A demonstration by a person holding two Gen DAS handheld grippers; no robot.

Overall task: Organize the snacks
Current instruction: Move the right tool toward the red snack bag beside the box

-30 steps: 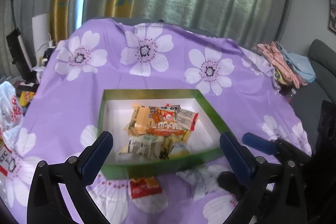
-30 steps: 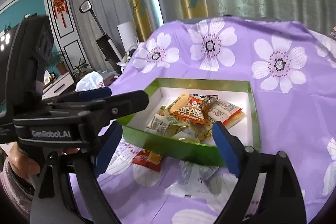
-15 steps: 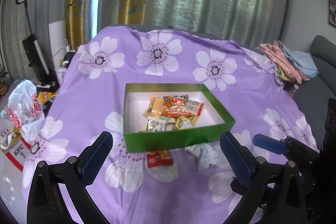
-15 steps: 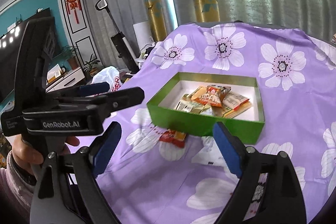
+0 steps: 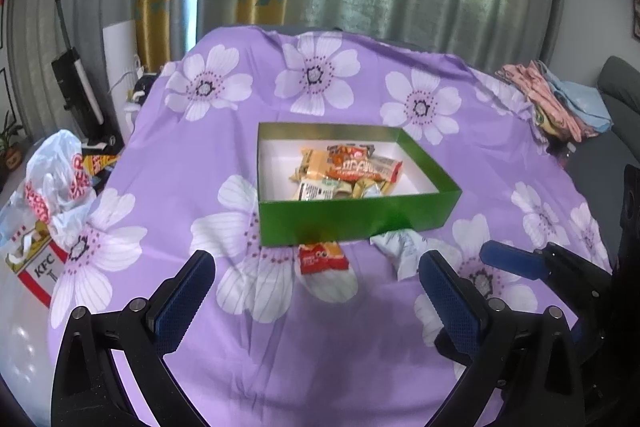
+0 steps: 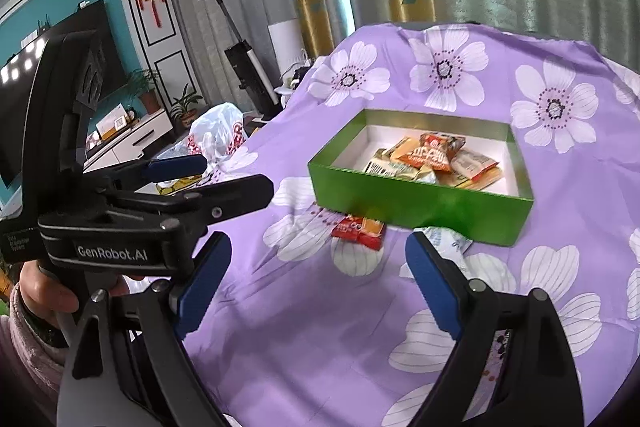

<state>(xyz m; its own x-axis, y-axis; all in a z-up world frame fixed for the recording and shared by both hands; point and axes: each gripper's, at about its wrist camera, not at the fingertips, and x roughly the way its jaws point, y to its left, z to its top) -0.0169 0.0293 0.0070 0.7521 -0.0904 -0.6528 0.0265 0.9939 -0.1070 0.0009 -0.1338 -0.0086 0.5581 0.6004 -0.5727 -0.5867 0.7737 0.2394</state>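
Green box (image 5: 352, 223) sits on the surface, which is covered by a purple floral cloth (image 5: 224, 155). Its white interior holds a loose heap of snack packets (image 5: 344, 171), grouped toward the middle and near wall.

Two packets lie outside on the cloth. A red-and-orange packet (image 5: 322, 257) lies just in front of the box's near wall, apparently touching it. A white crinkled packet (image 5: 400, 247) lies beside it to the right, also against the wall.

Left gripper (image 5: 316, 299): fingers spread wide, nothing between them, held above the cloth well short of the loose packets.

Right gripper (image 6: 318, 281): fingers spread wide, empty, likewise short of the packets. A hand (image 6: 44, 287) grips the left tool's handle in the right wrist view.

Off the surface to the left: a white plastic bag (image 5: 56, 183) with red print.
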